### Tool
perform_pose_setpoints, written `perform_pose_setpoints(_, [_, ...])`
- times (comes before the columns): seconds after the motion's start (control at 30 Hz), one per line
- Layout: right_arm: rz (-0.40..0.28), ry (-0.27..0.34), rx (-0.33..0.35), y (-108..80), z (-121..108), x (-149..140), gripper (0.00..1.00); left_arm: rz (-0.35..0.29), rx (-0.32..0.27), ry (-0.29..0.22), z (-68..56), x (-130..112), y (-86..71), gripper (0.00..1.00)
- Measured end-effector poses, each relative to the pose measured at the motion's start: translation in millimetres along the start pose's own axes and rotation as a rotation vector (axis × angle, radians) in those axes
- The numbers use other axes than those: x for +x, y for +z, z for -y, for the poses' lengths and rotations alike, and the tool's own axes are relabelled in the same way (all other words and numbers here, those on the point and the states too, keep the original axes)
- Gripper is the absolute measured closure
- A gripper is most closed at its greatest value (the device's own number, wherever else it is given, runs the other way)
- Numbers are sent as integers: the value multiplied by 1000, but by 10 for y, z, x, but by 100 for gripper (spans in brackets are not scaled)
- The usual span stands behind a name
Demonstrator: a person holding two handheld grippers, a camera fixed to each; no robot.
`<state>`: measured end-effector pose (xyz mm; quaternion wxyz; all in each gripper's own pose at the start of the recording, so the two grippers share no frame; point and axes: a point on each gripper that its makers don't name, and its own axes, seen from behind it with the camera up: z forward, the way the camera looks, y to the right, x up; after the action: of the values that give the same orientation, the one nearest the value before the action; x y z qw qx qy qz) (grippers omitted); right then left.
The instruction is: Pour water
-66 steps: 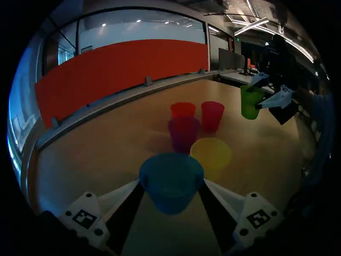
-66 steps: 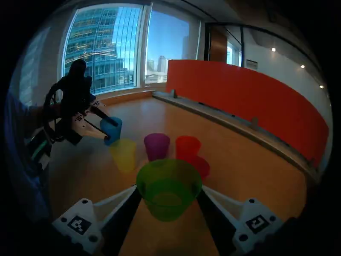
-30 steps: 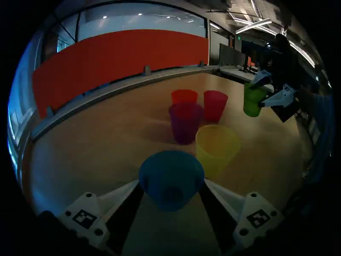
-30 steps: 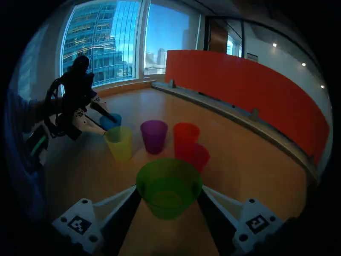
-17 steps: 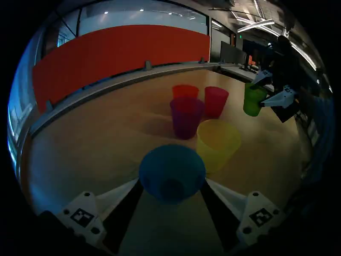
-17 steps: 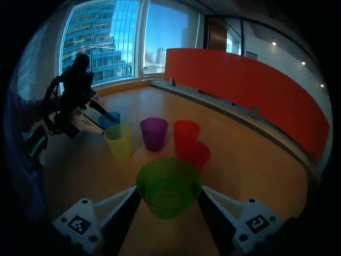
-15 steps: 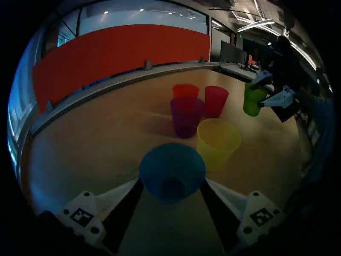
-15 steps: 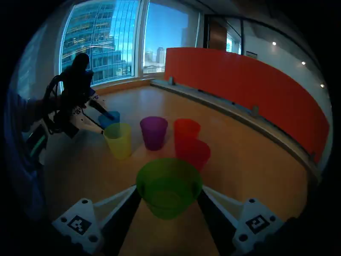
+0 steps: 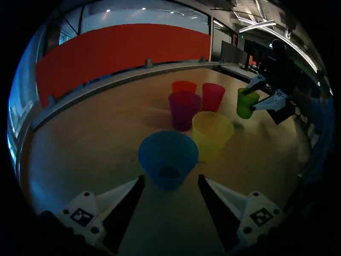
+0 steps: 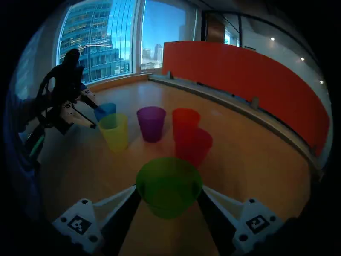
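Blue cup (image 9: 168,158) is set upright on the wooden table (image 9: 85,141), just beside the yellow cup (image 9: 212,134). The left gripper (image 9: 170,177) is spread apart, with its 2 fingers clear of the cup's sides. Green cup (image 10: 168,179) is clamped between the 2 fingers of the right gripper (image 10: 169,187), near the red cup (image 10: 194,145).

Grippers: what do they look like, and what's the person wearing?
Left gripper and right gripper match: white wedge fingers with black inner faces, a black-and-white square tag on each finger base. Seen from afar, each has a dark body behind. The sleeve is blue.
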<state>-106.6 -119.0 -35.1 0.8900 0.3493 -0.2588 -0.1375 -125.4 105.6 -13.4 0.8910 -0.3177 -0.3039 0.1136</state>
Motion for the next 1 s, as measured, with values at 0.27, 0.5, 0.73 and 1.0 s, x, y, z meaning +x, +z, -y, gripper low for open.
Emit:
perform_pose_setpoints(0.27, [12, 17, -5, 49, -28, -88, 11, -3, -3, 1, -50, -13, -59, 7])
perform_pose_setpoints(0.5, [22, 22, -13, 66, -65, -152, 11, -1, -6, 8, -94, -28, -83, 7])
perform_pose_setpoints(0.73, [27, 18, -15, 60, -53, -188, 10, 7, -6, 14, -123, -57, -76, 7])
perform_pose_setpoints(1.0, [17, 27, -22, 43, -47, -160, 2, 9, -4, 12, -123, -73, -94, 7])
